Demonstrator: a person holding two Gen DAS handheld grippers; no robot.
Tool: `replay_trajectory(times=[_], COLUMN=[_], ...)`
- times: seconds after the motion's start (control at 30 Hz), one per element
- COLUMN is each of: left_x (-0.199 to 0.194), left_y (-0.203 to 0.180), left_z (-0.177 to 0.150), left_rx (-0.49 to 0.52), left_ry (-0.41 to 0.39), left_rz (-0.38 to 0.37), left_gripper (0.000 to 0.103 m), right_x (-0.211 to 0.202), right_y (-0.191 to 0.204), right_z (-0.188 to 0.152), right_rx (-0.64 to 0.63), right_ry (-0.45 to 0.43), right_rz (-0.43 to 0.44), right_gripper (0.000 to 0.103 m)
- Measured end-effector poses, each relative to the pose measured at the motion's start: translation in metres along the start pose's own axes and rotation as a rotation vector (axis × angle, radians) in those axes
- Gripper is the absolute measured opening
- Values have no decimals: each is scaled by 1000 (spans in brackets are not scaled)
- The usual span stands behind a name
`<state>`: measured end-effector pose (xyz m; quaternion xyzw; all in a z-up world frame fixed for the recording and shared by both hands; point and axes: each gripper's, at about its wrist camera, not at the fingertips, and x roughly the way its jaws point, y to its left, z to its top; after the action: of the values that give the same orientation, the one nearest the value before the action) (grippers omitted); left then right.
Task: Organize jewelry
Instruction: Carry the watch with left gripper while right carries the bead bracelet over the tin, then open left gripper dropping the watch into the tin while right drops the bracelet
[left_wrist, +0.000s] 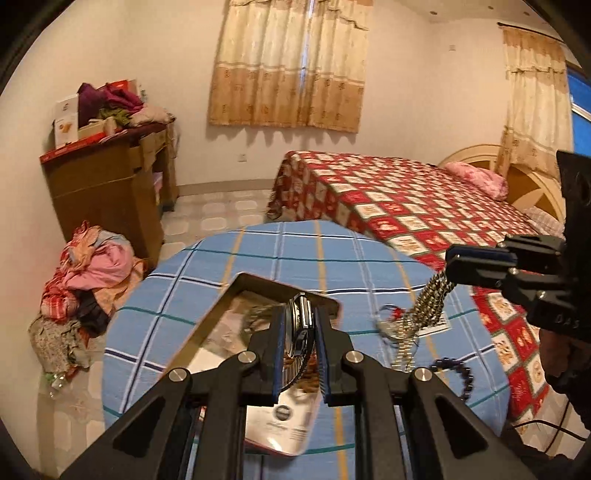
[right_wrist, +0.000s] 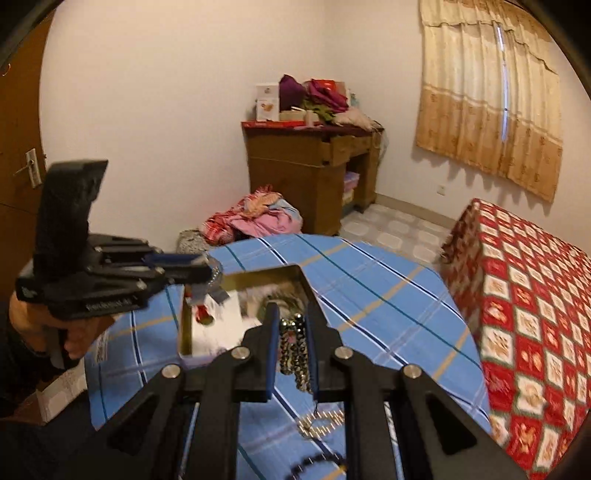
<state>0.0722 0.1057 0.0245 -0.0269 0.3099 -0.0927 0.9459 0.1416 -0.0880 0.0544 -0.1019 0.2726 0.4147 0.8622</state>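
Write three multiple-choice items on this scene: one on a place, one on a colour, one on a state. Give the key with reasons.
1. Where is the open rectangular metal tin?
A. on the bed
B. on the blue plaid tablecloth
C. on the floor

2. What colour are the pads of the left gripper?
A. blue
B. red
C. white

3. What does the right gripper hold?
A. nothing
B. a pillow
C. a bunch of silver-and-dark beaded chains

Key: 1 B, the tin sits on the plaid cloth; 2 A, blue strips line both fingers, which clamp a silver metal wristwatch; 3 C, the chains hang from the closed jaws.
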Motion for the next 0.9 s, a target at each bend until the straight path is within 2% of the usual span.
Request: replay_trajectory(times=[0.2, 0.37, 0.63, 0.9], left_x=[17, 32, 40, 52], left_y=[21, 36, 38, 45], left_z=[-7, -15, -19, -28], left_rx=[-22, -54, -7, -10], left_ry=[27, 58, 69, 111], left_rz=[58, 77, 139, 151], left_gripper=[15, 15, 15, 16], right_x=[41, 67, 83, 113], right_y=[17, 26, 34, 33], right_z=[11, 8, 18, 5], right_rx=[-17, -15, -10, 6], right_ry=[16, 34, 18, 96], right_rz=[57, 89, 99, 95], right_gripper=[16, 16, 16, 16])
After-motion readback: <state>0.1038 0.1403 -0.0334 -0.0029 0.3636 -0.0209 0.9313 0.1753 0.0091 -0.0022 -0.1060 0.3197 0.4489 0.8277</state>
